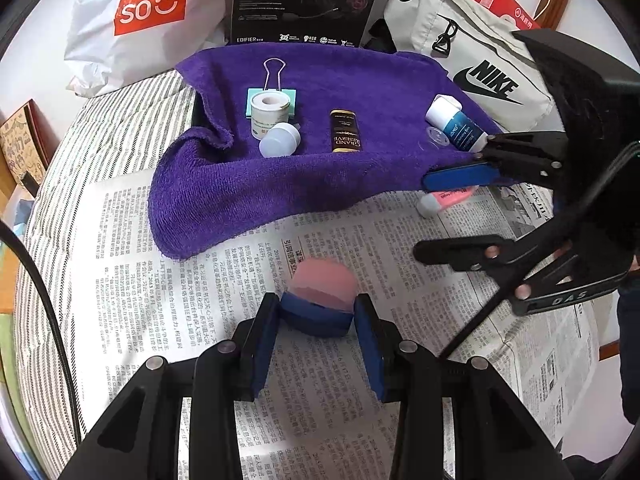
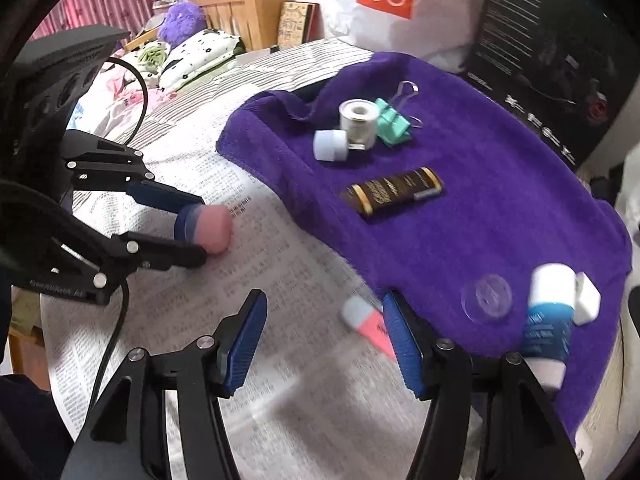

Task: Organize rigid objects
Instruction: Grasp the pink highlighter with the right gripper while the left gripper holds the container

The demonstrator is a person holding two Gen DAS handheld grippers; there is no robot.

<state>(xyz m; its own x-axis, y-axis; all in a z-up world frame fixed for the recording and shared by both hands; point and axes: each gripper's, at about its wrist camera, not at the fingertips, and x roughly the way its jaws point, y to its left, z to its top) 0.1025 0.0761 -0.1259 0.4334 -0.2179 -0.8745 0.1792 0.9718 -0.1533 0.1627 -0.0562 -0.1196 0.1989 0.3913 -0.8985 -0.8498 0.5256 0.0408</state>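
**Pink tube beside the right pad, pink-and-blue piece clamped on the left**

Best handled by centring first: bring the right gripper (image 2: pixel 324 344) sideways until the small pink tube (image 2: pixel 366 320) sits squarely between both pads, then lower and close across its body, not its pale cap. Worth keeping the right-hand pad clear of the purple towel (image 2: pixel 460 216) edge, or terry cloth gets pinched along with the tube. Motion blur in the right wrist view suggests waiting for a steady hand before closing.

Right gripper: released, jaws spread, nothing between them but newspaper (image 2: pixel 280 264). Tube lying on that newspaper at lower centre-right of the right wrist view, just at the inner face of the right-hand pad and partly hidden behind it, hard against the towel's hem. In the left wrist view, the same tube (image 1: pixel 444 200) at right of frame, just under the blue finger.

Left gripper (image 1: pixel 316 320): clenched on a pink-topped, blue-based cylinder (image 1: pixel 320 292), held above the newspaper at lower centre.

Already on the towel: binder clip (image 1: pixel 274 94), tape roll (image 1: pixel 269 114), brown bottle (image 1: pixel 345 130), blue-and-white bottle (image 1: pixel 456 122).
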